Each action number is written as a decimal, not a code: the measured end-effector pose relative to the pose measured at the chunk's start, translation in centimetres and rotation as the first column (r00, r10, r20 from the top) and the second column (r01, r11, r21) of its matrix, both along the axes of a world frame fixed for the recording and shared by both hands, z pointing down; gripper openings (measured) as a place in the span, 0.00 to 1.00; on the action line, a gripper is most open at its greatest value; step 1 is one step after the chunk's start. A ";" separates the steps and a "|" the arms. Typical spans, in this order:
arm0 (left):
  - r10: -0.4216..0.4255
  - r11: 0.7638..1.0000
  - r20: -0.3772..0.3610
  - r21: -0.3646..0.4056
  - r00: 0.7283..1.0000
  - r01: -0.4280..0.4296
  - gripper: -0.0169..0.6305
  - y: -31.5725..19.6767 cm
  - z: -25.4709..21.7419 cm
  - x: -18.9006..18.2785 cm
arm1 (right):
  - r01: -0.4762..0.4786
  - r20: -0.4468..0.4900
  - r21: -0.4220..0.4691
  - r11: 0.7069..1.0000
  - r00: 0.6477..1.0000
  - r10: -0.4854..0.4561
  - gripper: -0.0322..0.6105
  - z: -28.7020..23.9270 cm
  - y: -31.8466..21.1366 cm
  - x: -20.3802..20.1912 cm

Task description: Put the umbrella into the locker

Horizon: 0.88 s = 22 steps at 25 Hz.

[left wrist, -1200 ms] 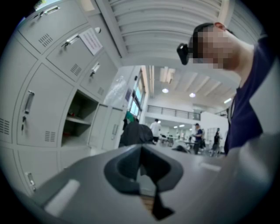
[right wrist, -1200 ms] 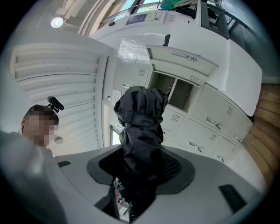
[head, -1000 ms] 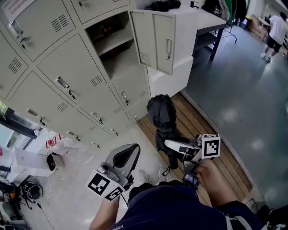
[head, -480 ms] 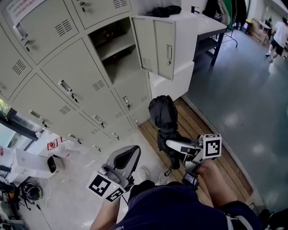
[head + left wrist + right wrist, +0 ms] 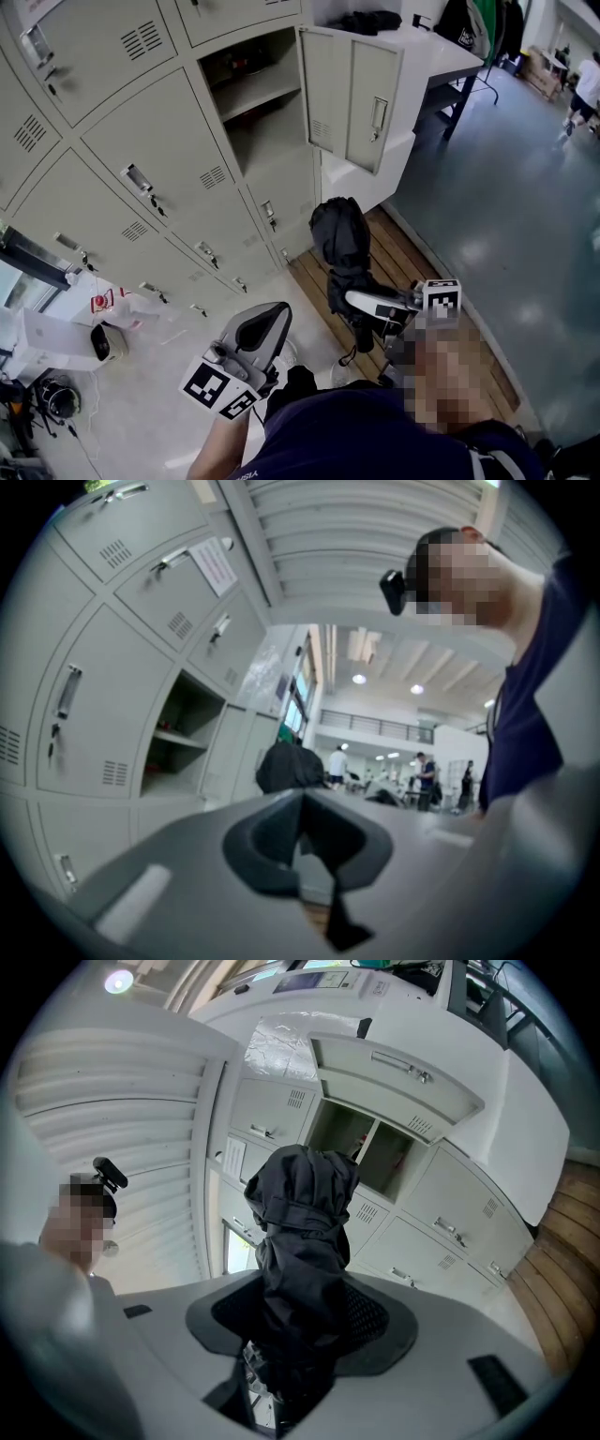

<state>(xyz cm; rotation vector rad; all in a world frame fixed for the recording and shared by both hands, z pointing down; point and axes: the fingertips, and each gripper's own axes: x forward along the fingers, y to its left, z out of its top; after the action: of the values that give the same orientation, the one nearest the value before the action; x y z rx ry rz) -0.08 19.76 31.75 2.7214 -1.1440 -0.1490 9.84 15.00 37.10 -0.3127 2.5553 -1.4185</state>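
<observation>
A black folded umbrella (image 5: 339, 239) stands upright, its lower part pinched in my right gripper (image 5: 354, 301), which is shut on it. In the right gripper view the umbrella (image 5: 302, 1232) fills the gap between the jaws of the right gripper (image 5: 298, 1326), with the open locker (image 5: 361, 1147) behind it. That open locker (image 5: 253, 103) is up ahead in the head view, its door (image 5: 361, 94) swung out to the right. My left gripper (image 5: 267, 328) hangs lower left, shut and empty. The left gripper (image 5: 305, 850) faces the open locker (image 5: 183, 738) and the umbrella (image 5: 289, 766).
Closed grey lockers (image 5: 141, 159) fill the wall left of the open one. A white cabinet (image 5: 375, 169) and table (image 5: 441, 56) stand right of the door. A wooden slat platform (image 5: 427, 281) lies below. A box (image 5: 42, 337) and bags sit on the floor at left.
The lockers and the open door have shifted right and come nearer in the head view. Both grippers moved along with the person; the right one still grips the umbrella.
</observation>
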 end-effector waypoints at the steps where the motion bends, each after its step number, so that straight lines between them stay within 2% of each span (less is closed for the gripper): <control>1: 0.002 1.000 -0.002 0.000 1.000 -0.002 0.03 -0.7 0.0 -0.7 | -0.004 -0.002 -0.002 1.000 1.000 0.004 0.38 0.1 -0.6 -0.7; 14: 0.059 0.998 -0.019 0.001 0.998 -0.059 0.03 -10.5 0.4 -10.6 | -0.082 -0.059 0.030 0.996 0.995 0.084 0.38 -0.1 -9.3 -10.5; 22: 0.105 0.994 -0.041 -0.007 0.994 -0.106 0.03 -13.9 0.7 -13.7 | -0.142 -0.119 0.055 0.988 0.982 0.148 0.38 -0.1 -12.6 -13.5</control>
<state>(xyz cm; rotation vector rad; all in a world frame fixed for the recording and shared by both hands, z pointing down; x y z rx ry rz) -13.78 5.81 32.46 2.7499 -0.9851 -0.1820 -3.66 2.36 37.04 -0.5825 2.5960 -1.3236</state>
